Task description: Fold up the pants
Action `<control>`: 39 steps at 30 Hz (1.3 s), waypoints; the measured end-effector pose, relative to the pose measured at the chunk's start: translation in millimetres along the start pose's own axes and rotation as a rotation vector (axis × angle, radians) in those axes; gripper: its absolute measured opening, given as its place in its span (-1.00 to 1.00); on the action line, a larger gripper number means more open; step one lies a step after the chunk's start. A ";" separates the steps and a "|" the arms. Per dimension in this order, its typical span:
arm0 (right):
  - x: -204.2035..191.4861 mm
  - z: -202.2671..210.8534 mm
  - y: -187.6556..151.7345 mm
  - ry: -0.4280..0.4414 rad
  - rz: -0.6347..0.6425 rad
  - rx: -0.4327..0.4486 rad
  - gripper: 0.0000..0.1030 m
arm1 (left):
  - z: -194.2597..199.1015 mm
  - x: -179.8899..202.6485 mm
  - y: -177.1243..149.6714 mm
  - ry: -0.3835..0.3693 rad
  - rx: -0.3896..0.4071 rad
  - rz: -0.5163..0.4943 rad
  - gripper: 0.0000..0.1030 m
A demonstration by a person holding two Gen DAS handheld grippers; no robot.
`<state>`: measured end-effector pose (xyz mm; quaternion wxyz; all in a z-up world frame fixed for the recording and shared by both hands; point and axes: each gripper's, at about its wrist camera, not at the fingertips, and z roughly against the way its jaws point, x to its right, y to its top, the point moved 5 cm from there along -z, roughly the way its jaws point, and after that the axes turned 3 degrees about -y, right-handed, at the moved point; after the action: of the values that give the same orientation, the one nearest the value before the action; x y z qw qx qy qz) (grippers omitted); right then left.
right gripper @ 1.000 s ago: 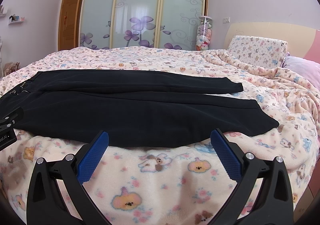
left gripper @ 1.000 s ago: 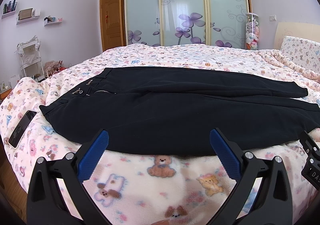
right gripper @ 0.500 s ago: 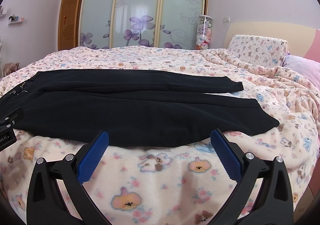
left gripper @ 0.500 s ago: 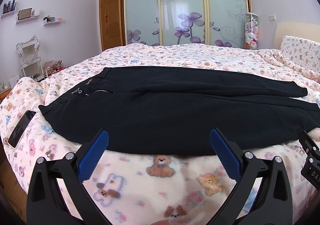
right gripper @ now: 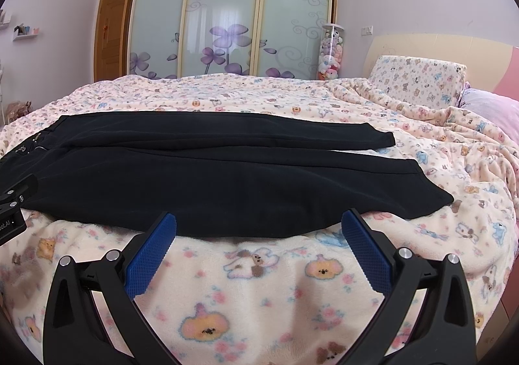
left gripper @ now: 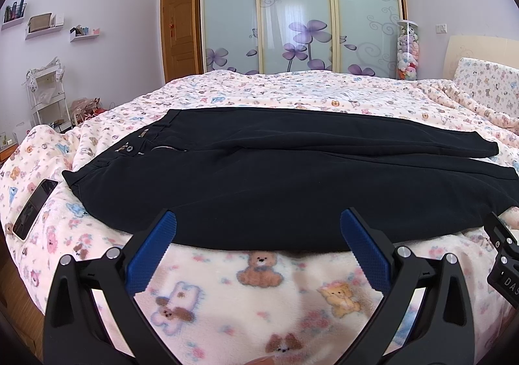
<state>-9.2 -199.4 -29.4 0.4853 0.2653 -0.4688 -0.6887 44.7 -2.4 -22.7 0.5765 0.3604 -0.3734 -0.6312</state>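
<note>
Lying flat on the bed (left gripper: pixel 97 144), the black pants (left gripper: pixel 259 183) run left to right — waistband nearer the left hand-held gripper (left gripper: pixel 258 243), cuffs nearer the right hand-held gripper (right gripper: pixel 258 243). Both grippers gape empty, just short of the near edge.

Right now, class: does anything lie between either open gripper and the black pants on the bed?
Nothing visible does. Only bare teddy-print fleece blanket separates the left gripper and right gripper from the black pants. The dark phone lies off to the side.
</note>
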 end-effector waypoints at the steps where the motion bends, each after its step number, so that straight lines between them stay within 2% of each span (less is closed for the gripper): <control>1: -0.1 0.0 0.0 0.000 0.000 0.000 0.97 | 0.1 0.4 0.0 -0.001 0.000 0.001 0.96; 24: -1.2 1.6 3.3 -0.011 -0.010 -0.003 0.97 | 0.6 8.7 -4.9 -0.003 -0.001 0.006 0.96; 26: 7.5 -0.4 1.1 0.025 -0.048 0.002 0.97 | 0.7 14.9 -5.2 -0.003 -0.001 0.010 0.96; 31: 23.2 1.3 7.8 0.266 -0.189 0.042 0.97 | 2.9 18.8 4.3 -0.009 0.033 0.042 0.96; 34: 40.4 4.4 30.1 0.351 -0.227 0.079 0.97 | 4.2 25.7 20.9 -0.025 0.065 0.050 0.96; 37: 60.8 -5.1 56.4 0.432 -0.217 0.049 0.97 | 2.1 45.1 40.9 -0.026 0.122 0.039 0.96; 39: 78.5 -22.9 74.3 0.453 -0.211 0.026 0.97 | -6.5 59.8 53.8 -0.041 0.129 0.031 0.96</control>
<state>10.3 -286.9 35.1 0.4999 0.4666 -0.3263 -0.6526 70.7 -65.5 20.5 0.5539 0.3780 -0.4305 -0.6042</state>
